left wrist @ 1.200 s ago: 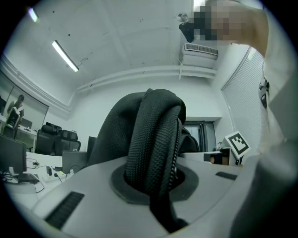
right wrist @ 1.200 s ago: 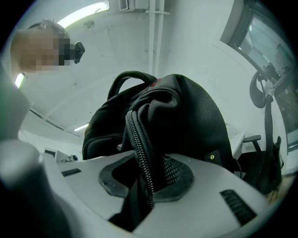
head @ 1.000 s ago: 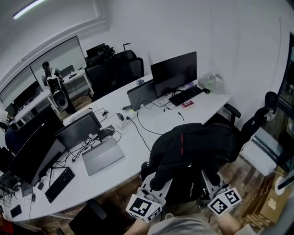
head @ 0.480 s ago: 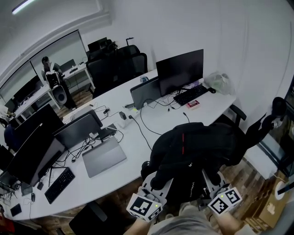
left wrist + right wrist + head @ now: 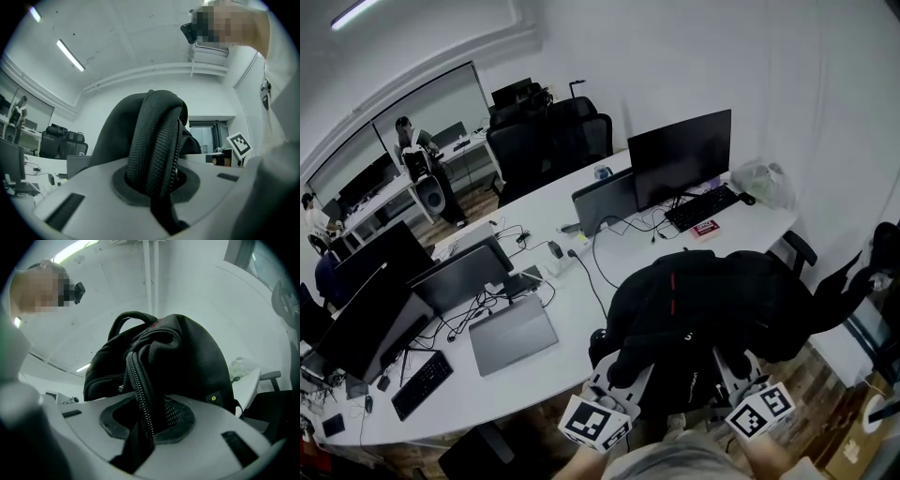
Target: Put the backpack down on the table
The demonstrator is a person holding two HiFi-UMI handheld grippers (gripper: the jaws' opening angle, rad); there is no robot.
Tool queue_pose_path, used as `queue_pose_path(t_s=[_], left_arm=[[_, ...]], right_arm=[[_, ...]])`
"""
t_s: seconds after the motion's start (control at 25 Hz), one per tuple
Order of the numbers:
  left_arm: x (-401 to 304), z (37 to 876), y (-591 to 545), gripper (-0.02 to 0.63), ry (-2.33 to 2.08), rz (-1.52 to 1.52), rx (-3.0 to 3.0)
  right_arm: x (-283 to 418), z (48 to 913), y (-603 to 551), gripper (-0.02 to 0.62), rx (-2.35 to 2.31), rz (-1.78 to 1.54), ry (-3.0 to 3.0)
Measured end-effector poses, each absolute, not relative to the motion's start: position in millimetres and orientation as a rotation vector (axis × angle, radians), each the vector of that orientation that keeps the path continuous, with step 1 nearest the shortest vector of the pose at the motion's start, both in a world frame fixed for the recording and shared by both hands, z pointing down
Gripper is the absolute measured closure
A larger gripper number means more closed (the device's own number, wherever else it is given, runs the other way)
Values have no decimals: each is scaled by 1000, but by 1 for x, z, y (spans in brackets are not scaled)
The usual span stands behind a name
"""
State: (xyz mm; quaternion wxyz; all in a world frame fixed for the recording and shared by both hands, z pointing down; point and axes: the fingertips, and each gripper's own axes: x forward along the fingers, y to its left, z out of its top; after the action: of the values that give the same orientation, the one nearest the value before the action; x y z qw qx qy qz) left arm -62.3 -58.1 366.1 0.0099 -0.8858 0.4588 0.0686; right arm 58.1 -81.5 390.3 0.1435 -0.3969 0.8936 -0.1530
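Note:
A black backpack [image 5: 698,309] with a red strip on top hangs in the air near the front edge of the long white table [image 5: 572,309], held up between both grippers. My left gripper [image 5: 614,370] is shut on a thick fold of the backpack [image 5: 154,140] at its left side. At the bag's right side my right gripper [image 5: 724,367] is shut on a zippered edge of the backpack [image 5: 159,357]. In each gripper view the black fabric runs down between the pads. The bag's underside is hidden.
On the table stand a closed grey laptop [image 5: 514,334], an open laptop [image 5: 605,199], a large monitor [image 5: 680,157], keyboards [image 5: 705,207] and several cables. Black office chairs [image 5: 548,141] are behind the table, another chair [image 5: 858,281] at right. People stand at far left.
Both grippers and the backpack have moved together across the room towards the table; the table and monitors have slid down and to the right in the head view. The grips are unchanged.

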Motion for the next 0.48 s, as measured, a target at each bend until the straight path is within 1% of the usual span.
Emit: queue_pose_path(t_s=[0.48], left_arm=[[-35, 363, -153, 572, 1535, 224, -2687]], right_arm=[[82, 384, -187, 508, -1029, -430, 2633]])
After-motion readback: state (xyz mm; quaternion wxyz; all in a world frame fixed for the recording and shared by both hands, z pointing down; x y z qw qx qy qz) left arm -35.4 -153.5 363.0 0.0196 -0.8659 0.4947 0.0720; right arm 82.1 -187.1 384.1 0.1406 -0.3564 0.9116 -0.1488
